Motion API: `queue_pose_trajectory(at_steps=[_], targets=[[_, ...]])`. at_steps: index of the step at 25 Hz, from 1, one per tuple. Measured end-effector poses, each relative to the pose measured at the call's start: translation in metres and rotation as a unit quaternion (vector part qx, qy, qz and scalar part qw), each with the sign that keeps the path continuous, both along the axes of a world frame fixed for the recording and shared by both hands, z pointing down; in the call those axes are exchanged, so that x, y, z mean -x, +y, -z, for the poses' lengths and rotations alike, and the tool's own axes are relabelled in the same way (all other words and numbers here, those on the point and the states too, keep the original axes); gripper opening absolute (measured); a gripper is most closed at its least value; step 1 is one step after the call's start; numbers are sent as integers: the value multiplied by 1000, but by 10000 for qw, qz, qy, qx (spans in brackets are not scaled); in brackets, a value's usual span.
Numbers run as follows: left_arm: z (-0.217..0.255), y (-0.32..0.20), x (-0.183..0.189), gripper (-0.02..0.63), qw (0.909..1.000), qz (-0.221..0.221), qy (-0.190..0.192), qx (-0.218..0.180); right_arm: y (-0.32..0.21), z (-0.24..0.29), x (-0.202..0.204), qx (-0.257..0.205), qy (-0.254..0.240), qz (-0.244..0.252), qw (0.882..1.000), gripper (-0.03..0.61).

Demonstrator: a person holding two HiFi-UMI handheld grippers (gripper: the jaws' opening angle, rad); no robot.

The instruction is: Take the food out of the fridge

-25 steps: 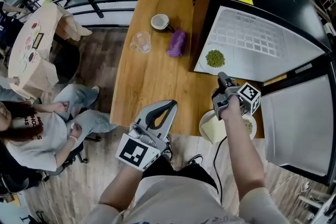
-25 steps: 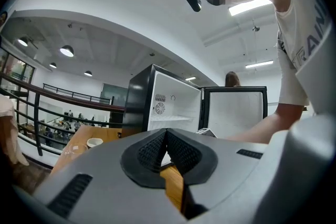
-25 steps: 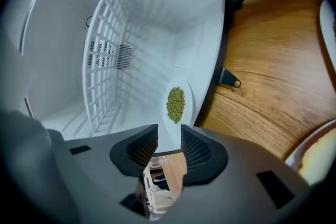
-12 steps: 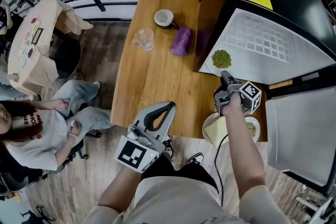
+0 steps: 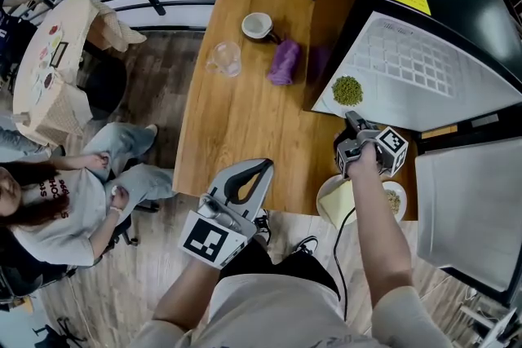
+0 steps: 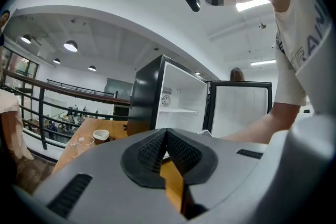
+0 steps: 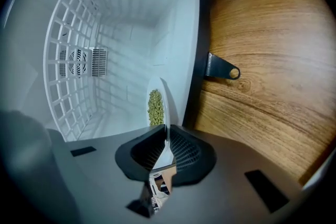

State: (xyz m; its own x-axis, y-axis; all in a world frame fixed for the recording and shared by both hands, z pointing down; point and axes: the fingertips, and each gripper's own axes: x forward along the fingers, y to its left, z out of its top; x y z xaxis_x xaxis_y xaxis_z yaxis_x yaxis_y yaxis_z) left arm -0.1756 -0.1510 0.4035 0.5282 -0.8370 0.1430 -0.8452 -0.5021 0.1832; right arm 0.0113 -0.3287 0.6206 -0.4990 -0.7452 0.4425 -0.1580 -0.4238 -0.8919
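Jaws of right gripper on green-bean plate

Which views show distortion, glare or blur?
Head view: fisheye bows the table edges, sharp overall. Left gripper view: dark round vignette, ceiling light strip blown out. Right gripper view: strong barrel warp curves the wire shelf; plate sharp, evenly lit.

A: Item?
B: White plate, round and shallow, bearing a small heap of green food.
A: Location?
B: Flat on the open fridge's white floor, near its front edge.
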Motion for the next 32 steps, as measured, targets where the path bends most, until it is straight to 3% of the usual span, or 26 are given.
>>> queue_pose_trajectory(at_steps=[8, 18, 32], targets=[[0, 1, -1, 8, 9998, -57, -103, -141, -1, 12, -3, -396, -271, -146, 9987, 29], [7, 10, 0, 8, 9992, -111, -186, -337, 7, 42, -7, -965, -260, -196, 9948, 26], [23, 34, -14, 8, 9987, -37, -149, -487, 75, 107, -27, -1378, -424, 93, 9895, 26]])
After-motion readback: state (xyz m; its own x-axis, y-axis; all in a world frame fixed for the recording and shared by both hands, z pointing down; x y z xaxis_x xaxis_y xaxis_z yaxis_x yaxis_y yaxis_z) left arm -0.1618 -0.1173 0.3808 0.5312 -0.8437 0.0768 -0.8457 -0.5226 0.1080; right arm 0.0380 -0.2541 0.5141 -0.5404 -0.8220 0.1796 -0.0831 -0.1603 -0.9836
